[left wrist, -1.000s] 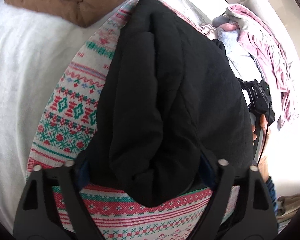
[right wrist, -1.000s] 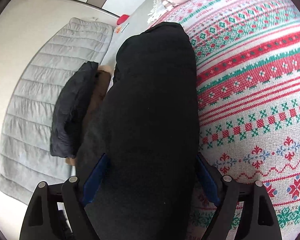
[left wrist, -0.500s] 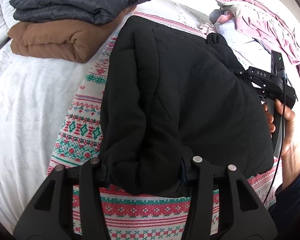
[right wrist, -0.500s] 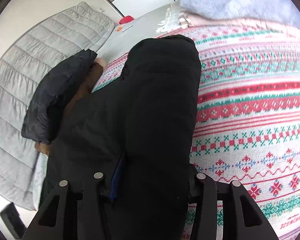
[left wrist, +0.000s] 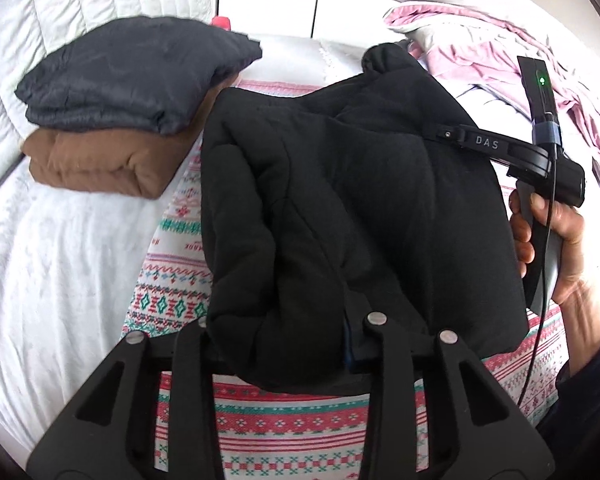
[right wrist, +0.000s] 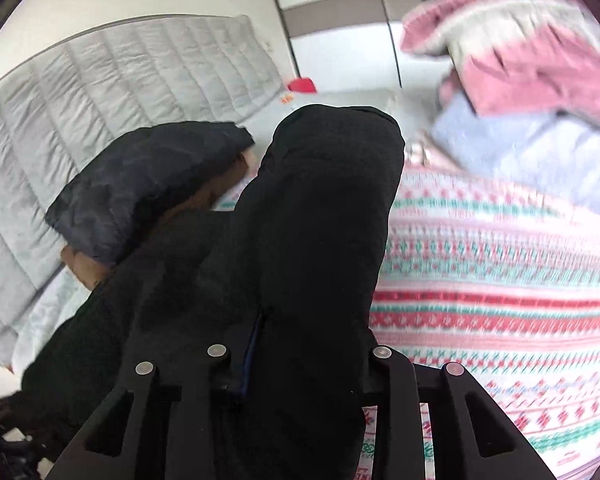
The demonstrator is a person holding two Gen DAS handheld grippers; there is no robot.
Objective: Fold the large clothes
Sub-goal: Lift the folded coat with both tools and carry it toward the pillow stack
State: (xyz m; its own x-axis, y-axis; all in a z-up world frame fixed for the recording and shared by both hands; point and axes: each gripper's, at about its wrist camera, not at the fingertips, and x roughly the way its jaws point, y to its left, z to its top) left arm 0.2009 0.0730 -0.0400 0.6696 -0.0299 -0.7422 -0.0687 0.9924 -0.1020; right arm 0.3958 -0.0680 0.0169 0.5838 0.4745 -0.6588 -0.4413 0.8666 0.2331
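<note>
A folded black padded jacket [left wrist: 360, 208] is held up above a red, green and white patterned blanket [left wrist: 292, 432]. My left gripper [left wrist: 280, 344] is shut on the jacket's near edge. My right gripper [right wrist: 304, 360] is shut on its other side, where the jacket [right wrist: 300, 240] fills the middle of the right wrist view. The right gripper also shows in the left wrist view [left wrist: 540, 152], held by a hand at the jacket's far right edge. The fingertips of both grippers are hidden in the fabric.
A dark grey folded jacket [left wrist: 136, 80] lies on a brown folded one [left wrist: 100, 160] at the left on the white bed [left wrist: 40, 280]. Pink and white clothes [left wrist: 520, 56] are piled at the right. A quilted grey headboard [right wrist: 100, 120] stands behind.
Both grippers closed in on the jacket and lifted it off the blanket. The views tilted up, so the folded stack and the headboard came into sight.
</note>
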